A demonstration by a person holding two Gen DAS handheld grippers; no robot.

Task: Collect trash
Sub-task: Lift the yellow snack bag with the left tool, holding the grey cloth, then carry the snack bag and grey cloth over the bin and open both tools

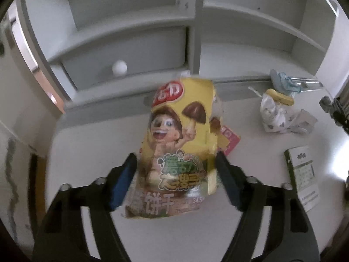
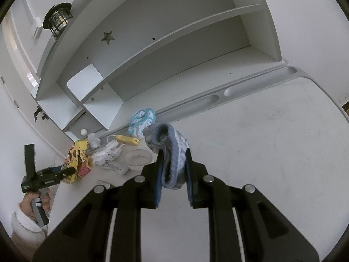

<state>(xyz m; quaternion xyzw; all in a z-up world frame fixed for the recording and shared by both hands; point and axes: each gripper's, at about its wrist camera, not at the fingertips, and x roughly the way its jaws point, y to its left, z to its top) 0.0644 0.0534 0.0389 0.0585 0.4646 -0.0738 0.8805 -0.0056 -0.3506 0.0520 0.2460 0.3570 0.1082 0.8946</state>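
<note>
A yellow snack bag [image 1: 181,131] with a cartoon child and mushrooms lies on the white desk [image 1: 87,152], its lower part between the fingers of my left gripper [image 1: 176,159]. The jaws stand open on either side of it, with the blue pads at the bag's edges. From the right wrist view, the left gripper [image 2: 65,171] sits at the same bag [image 2: 76,152], with a hand [image 2: 41,200] on its handle. My right gripper [image 2: 173,174] is shut on a blue-grey knitted sock [image 2: 172,150], held above the desk [image 2: 261,152].
A pink box [image 1: 229,139] lies behind the bag. To the right are a crumpled white wrapper [image 1: 272,118], a yellow object [image 1: 280,97], a blue-white cloth [image 1: 283,83], clear plastic [image 1: 303,122] and a green-white card [image 1: 303,174]. A drawer knob [image 1: 119,67] and shelves stand behind. A lantern [image 2: 58,19] tops the shelf.
</note>
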